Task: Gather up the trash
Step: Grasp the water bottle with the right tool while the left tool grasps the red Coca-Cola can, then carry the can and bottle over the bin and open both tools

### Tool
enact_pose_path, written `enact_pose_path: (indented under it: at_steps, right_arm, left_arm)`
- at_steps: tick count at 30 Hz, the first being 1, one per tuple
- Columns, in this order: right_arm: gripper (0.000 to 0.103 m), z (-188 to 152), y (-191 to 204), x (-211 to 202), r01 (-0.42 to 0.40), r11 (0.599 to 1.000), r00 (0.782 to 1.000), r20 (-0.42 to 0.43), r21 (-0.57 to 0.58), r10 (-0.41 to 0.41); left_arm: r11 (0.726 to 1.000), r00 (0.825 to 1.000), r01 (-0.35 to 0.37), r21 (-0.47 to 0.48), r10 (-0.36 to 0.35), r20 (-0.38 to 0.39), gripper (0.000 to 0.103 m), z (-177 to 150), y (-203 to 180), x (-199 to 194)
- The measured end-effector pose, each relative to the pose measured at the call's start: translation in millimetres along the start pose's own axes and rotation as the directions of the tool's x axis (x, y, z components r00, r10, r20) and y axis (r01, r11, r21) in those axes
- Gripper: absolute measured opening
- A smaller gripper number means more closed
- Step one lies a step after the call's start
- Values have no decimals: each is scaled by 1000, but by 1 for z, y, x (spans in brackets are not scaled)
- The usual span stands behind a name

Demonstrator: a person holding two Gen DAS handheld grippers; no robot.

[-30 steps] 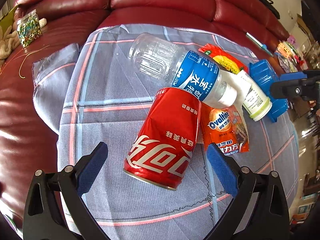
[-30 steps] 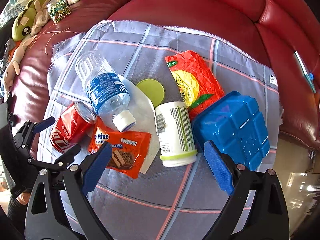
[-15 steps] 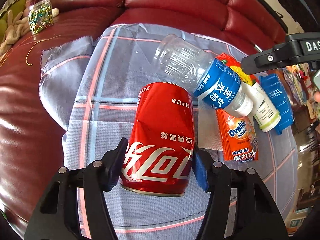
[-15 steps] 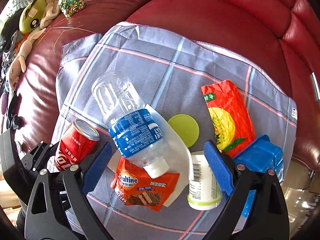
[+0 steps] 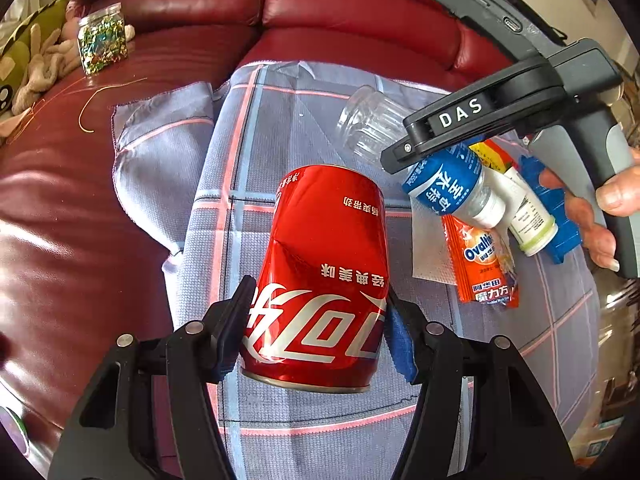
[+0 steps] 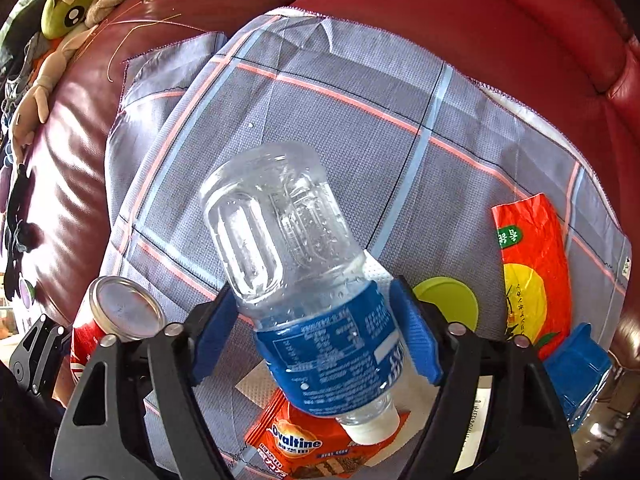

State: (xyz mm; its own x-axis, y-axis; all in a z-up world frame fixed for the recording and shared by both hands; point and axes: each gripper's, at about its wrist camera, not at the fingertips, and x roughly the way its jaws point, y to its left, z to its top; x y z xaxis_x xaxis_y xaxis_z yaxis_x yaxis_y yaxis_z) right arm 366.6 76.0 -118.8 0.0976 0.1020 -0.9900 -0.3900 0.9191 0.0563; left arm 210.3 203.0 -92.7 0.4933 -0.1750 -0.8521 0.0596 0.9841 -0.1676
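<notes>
My left gripper (image 5: 318,322) is shut on a dented red cola can (image 5: 324,272) lying on a grey plaid cloth (image 5: 280,120). The can also shows at the lower left of the right wrist view (image 6: 116,316). My right gripper (image 6: 316,334) is shut on a clear plastic bottle (image 6: 304,280) with a blue label, its white cap toward me. From the left wrist view the right gripper's body hides part of the bottle (image 5: 448,184).
On the cloth lie an orange Ovaltine sachet (image 6: 304,448), a white paper napkin (image 5: 432,252), a green lid (image 6: 448,304), a red-orange snack bag (image 6: 532,276), a white tub (image 5: 528,216) and a blue box (image 6: 580,364). A red leather sofa (image 5: 60,208) surrounds the cloth, with a glitter jar (image 5: 102,38) and plush toys at its back left.
The left gripper closed on the cola can a moment ago and still holds it. The right gripper moved left over the bottle and closed on it.
</notes>
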Motion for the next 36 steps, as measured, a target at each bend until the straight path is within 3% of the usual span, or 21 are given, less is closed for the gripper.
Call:
enact_pose_path:
  at_steps: [6,16,27,36]
  right_arm:
    - [66,-11,-2,-20,43,999,996,76,20,-44]
    - [66,-58,-31,-108,31,997,980,194,71,-44]
    - [66,-193,-130,-171,36,973,965,245,230,-94]
    - [66,-330,-236,-200,44,906,953,254,421,-164]
  left_arm:
    - [1000,1000,-2,9,2,-1,61,-1,-6,-1]
    - [997,998,23,74,-27,59,61,1,-54,-42]
    - [966,991,100,239,-119,66,61,-18,-172,-66]
    - [889,972,214,404,-235,1,61,-43,-303,-63]
